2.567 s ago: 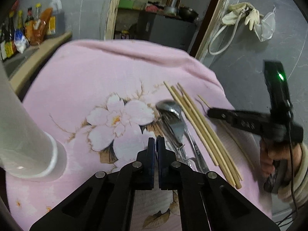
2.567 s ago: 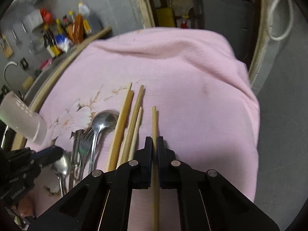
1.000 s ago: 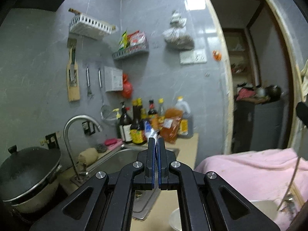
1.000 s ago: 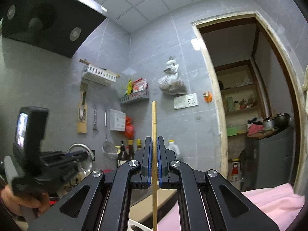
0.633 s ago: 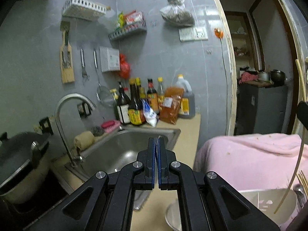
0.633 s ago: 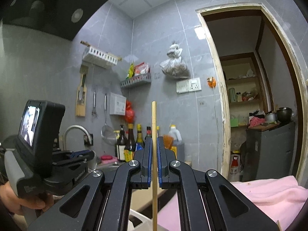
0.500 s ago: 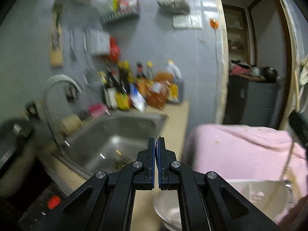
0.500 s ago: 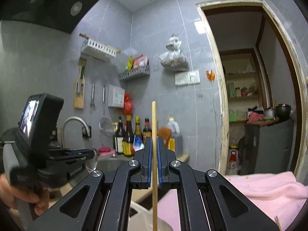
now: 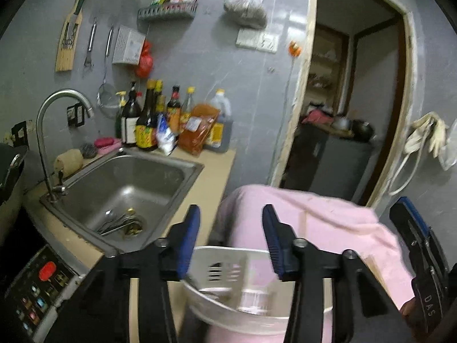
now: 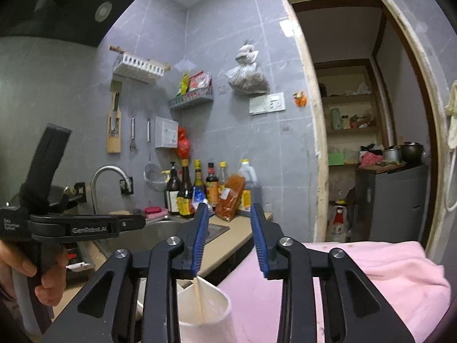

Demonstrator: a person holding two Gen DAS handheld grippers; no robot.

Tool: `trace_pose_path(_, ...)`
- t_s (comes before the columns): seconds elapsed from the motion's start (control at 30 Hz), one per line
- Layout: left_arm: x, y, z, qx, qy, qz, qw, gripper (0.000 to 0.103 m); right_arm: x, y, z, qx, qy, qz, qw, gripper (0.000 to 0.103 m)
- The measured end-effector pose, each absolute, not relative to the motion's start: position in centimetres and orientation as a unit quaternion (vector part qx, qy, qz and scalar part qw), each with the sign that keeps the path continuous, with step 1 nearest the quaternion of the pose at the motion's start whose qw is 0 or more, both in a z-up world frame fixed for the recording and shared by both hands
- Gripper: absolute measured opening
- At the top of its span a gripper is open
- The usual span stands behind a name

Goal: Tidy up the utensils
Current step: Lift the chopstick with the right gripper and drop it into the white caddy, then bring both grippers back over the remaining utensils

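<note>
Right gripper (image 10: 227, 238) now spread wide, released chopstick (image 10: 198, 298) leaning inside white holder (image 10: 210, 318) directly below; left gripper (image 9: 230, 241) likewise opened above holder. One utensil sorted.

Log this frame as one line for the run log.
step: chopstick drop | right gripper: open, empty | chopstick: in white holder | left gripper: open, above holder

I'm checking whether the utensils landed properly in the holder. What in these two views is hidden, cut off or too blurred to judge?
- Left wrist view: the white utensil holder is motion-blurred and partly covered by the open left claw; its contents are unreadable.
- Right wrist view: the chopstick in the holder is cut off below by the rim and by the open right claw.
- Both views: the pink cloth shows partly; any remaining utensils are out of frame.
</note>
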State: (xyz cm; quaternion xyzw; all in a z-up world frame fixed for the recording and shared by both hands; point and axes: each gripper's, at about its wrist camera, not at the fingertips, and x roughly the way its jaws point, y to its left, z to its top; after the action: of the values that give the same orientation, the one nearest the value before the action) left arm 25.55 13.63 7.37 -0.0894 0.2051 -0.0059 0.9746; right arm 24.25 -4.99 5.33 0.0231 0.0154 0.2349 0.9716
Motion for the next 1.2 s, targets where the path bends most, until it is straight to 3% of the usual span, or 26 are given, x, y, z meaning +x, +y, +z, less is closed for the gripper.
trace_pose_path(0.07, 24.8, 12.3, 8.1, -0.086, 0.196, -0.02, 0.977, 0.041, 23.3, -6.4, 6.0, 0.031, 0.01, 0.225, 0.974, 0.049)
trace_pose_path(0.13, 23.9, 10.8, 8.9, -0.08, 0.183, -0.036, 0.979, 0.047, 22.4, -8.0, 6.8, 0.037, 0.004, 0.212, 0.977, 0.052)
trace_pose_path(0.2, 23.2, 9.3, 9.5, -0.077, 0.171, -0.053, 0.981, 0.06, 21.3, -9.8, 7.6, 0.04, -0.001, 0.197, 0.98, 0.067)
trace_pose_path(0.23, 22.9, 8.7, 9.8, -0.078, 0.166, -0.06, 0.981, 0.062, 20.9, -10.5, 7.9, 0.043, -0.004, 0.192, 0.98, 0.07)
trace_pose_path(0.47, 20.1, 3.7, 11.8, -0.077, 0.141, -0.127, 0.979, 0.079, 16.1, -18.2, 11.9, 0.035, -0.019, 0.138, 0.99, 0.084)
trace_pose_path(0.6, 18.6, 1.0, 12.6, -0.07, 0.132, -0.162, 0.975, 0.088, 12.6, -22.6, 14.2, 0.006, -0.012, 0.093, 0.996, 0.1)
trace_pose_path(0.87, 18.0, -3.7, 11.4, -0.053, 0.162, -0.215, 0.961, 0.094, 8.2, -27.2, 14.9, -0.057, 0.052, 0.033, 0.996, 0.103)
trace_pose_path(1.2, 20.4, -7.7, 4.3, 0.001, 0.26, -0.209, 0.943, 0.095, 9.9, -27.8, 7.3, -0.062, 0.131, 0.037, 0.989, 0.103)
